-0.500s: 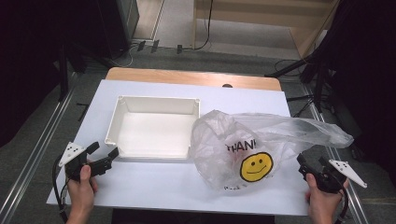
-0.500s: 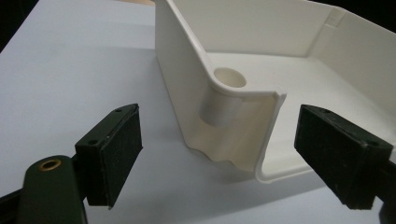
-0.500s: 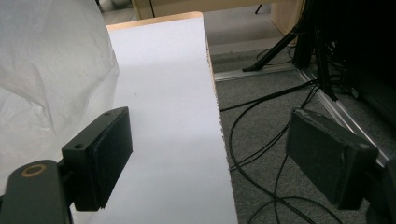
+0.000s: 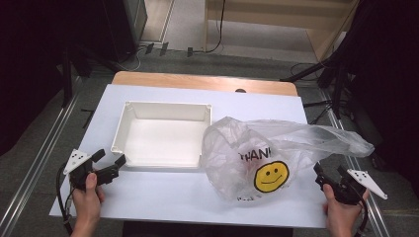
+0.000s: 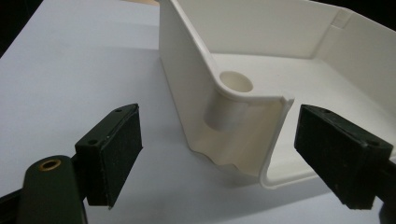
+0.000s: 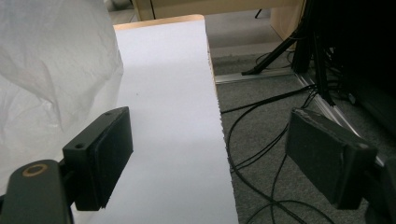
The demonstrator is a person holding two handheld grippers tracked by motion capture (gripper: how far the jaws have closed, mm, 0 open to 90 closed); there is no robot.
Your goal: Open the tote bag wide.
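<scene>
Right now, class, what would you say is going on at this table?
A person holds a two-jaw gripper in each hand at a white-covered table. The left gripper is open, its jaws either side of the near corner of an empty white tray without touching it. The right gripper is open too, beside a clear plastic bag with a smiley face. Nothing is gripped yet.

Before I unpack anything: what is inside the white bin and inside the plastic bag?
The white bin shows a bare white floor, with nothing in it. The smiley-face plastic bag is crumpled and cloudy; its contents cannot be made out.
</scene>
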